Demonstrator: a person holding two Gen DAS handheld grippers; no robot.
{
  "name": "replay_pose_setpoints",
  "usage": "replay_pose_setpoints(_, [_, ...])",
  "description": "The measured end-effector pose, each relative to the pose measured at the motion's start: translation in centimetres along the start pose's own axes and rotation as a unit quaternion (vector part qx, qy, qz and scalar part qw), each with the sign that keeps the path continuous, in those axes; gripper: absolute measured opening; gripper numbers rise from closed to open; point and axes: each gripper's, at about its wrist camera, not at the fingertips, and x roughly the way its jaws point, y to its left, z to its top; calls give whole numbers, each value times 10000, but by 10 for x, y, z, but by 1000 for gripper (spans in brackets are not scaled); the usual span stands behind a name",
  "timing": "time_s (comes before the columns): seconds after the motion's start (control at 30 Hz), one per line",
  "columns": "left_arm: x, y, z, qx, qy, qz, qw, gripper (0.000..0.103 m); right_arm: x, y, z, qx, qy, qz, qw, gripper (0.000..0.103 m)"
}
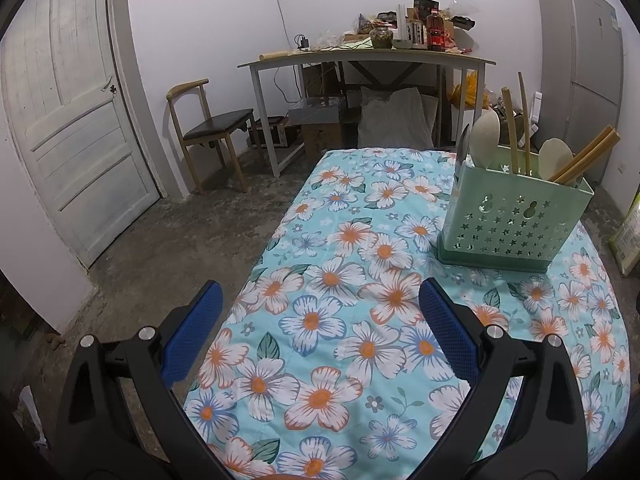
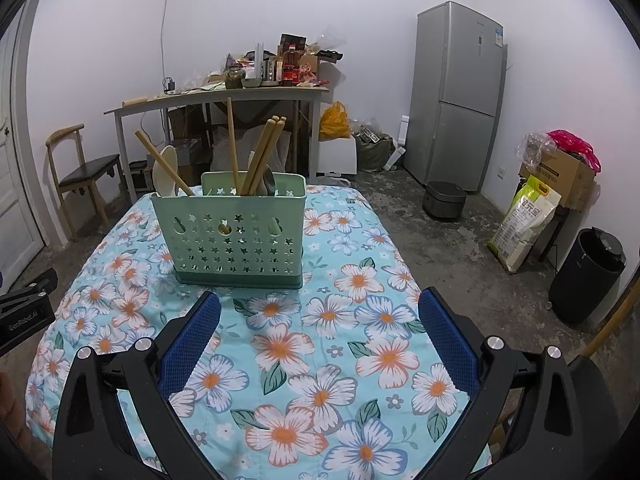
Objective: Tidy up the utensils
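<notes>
A pale green utensil holder with star-shaped holes stands on the floral tablecloth. Wooden chopsticks, cream spoons and a dark metal utensil stick up out of it. My left gripper hovers open over the cloth's left edge, the holder ahead and to its right. My right gripper is open too, low over the cloth just in front of the holder. Neither holds anything. The left gripper's black body shows at the right wrist view's left edge.
Beyond the table are a cluttered desk, a wooden chair and a white door. A grey fridge, a rice cooker, a rice sack, boxes and a black bin stand on the concrete floor at right.
</notes>
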Motion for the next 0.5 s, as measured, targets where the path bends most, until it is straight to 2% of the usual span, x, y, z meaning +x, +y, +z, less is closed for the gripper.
replay_pose_setpoints(0.5, [0, 0, 0, 23, 16, -21, 10000, 95, 0, 0, 0, -4, 0, -2, 10000, 97])
